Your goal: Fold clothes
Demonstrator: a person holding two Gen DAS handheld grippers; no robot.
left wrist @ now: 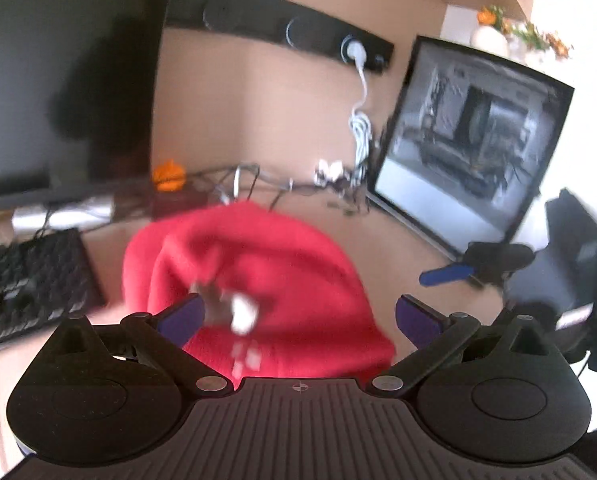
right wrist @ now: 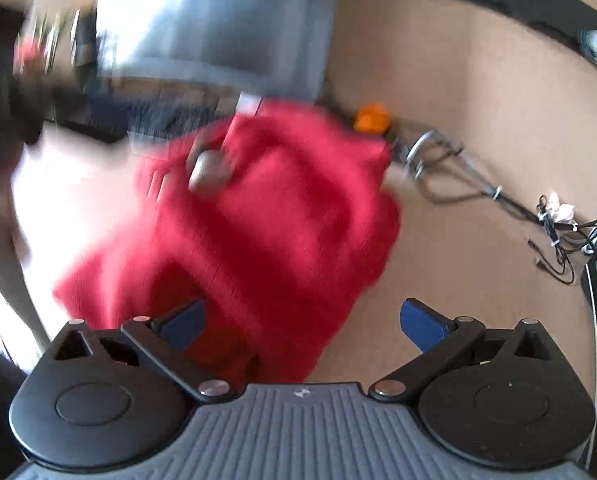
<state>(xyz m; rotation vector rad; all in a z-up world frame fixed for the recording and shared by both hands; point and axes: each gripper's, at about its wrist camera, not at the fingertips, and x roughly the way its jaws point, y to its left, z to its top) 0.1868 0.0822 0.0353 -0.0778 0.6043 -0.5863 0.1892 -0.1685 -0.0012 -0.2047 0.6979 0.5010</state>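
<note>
In the left wrist view, our left tool [left wrist: 298, 316] stands with jaws spread and empty over the red garment [left wrist: 266, 264], bunched on the tan surface [left wrist: 378, 232]; no writing is legible. In the right wrist view, our right tool [right wrist: 303, 326] is likewise spread wide, the red garment [right wrist: 258, 224] lying blurred ahead, beside a keyboard [right wrist: 166, 116].

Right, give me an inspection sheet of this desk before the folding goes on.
Surface: tan desk, bare to the right of the garment.
Job's things: red garment bunched in a heap, not flat; blurred.
Clutter: keyboard, orange pumpkin ornament, two monitors, one lit.
Grippers: left claw open over the garment; right claw open at its edge; neither holding it.
Cables: white cord coiled below the wall socket; dark wires loose on the desk.
Surroundings: flowers on a shelf.
</note>
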